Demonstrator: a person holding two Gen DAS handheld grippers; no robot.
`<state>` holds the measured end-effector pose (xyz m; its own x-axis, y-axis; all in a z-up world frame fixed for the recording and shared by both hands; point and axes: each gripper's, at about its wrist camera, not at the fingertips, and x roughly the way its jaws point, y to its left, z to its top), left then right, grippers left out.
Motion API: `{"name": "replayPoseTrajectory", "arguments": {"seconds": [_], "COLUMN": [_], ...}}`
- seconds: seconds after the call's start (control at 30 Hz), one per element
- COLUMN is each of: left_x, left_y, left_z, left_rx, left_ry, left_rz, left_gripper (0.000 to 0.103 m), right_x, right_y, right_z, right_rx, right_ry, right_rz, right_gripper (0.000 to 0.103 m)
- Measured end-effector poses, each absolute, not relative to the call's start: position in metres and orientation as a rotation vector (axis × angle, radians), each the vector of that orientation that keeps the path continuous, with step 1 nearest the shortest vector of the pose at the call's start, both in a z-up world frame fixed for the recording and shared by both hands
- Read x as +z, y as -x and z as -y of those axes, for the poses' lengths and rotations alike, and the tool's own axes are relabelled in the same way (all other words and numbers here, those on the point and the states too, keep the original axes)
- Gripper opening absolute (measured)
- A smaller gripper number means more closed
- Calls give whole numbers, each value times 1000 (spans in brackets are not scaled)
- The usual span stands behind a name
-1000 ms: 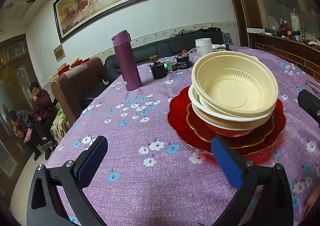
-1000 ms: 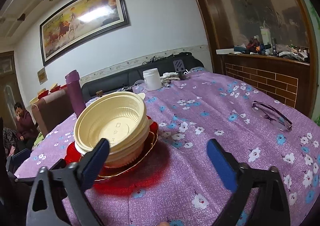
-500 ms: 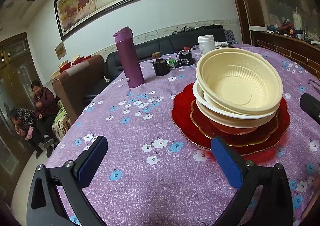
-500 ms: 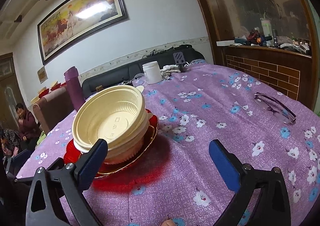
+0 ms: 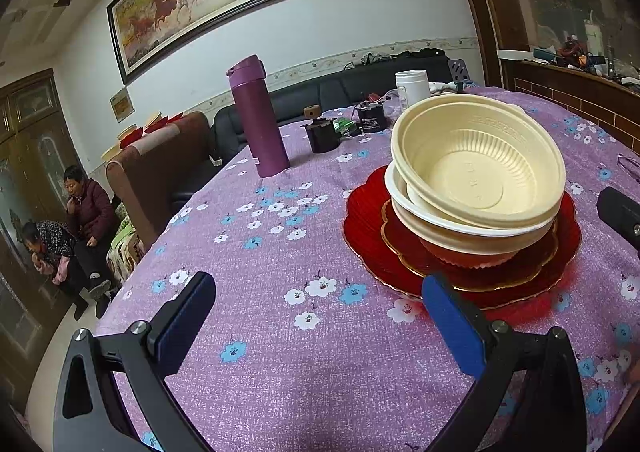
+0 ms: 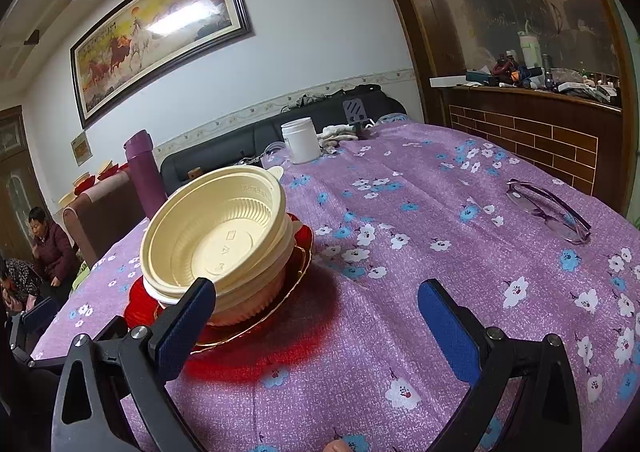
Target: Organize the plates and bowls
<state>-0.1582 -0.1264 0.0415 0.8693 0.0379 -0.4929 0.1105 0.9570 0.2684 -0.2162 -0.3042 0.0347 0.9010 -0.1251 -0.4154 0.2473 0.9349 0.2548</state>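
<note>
Cream plastic bowls (image 5: 476, 167) sit nested, tilted, on a small gold-rimmed red plate (image 5: 404, 240) that rests on a larger red plate (image 5: 360, 211) on the purple flowered tablecloth. The stack also shows in the right wrist view (image 6: 216, 236), with the red plates (image 6: 138, 300) under it. My left gripper (image 5: 316, 312) is open and empty, low over the cloth, left of and nearer than the stack. My right gripper (image 6: 316, 312) is open and empty, right of the stack; its left finger (image 6: 188, 316) overlaps the stack's near edge.
A purple flask (image 5: 260, 119), a dark small pot (image 5: 322, 135), a black round item (image 5: 372, 117) and a white jar (image 5: 412, 85) stand at the far side. Glasses (image 6: 548, 209) lie at the right. Two people (image 5: 76, 211) sit beyond the table's left edge.
Both grippers have drifted slightly, so the stack sits a little differently in view. The bowls and plates have not moved. Both grippers stay open.
</note>
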Motion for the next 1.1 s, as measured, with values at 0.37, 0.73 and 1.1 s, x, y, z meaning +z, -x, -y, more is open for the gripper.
{"name": "replayPoseTrajectory", "arguments": {"seconds": [0.37, 0.73, 1.1], "left_x": [41, 41, 42], "left_y": [156, 155, 154], "left_z": [125, 123, 120], "left_rx": [-33, -27, -22], "left_ry": [-297, -297, -290], "left_rz": [-525, -527, -530], "left_gripper": [103, 103, 103], "right_x": [34, 33, 33], "right_y": [215, 214, 215], "right_z": [304, 305, 305], "right_rx": [-197, -198, -199], "right_ry": [-312, -319, -319], "right_rz": [-415, -423, -422], "right_gripper": [103, 103, 103]}}
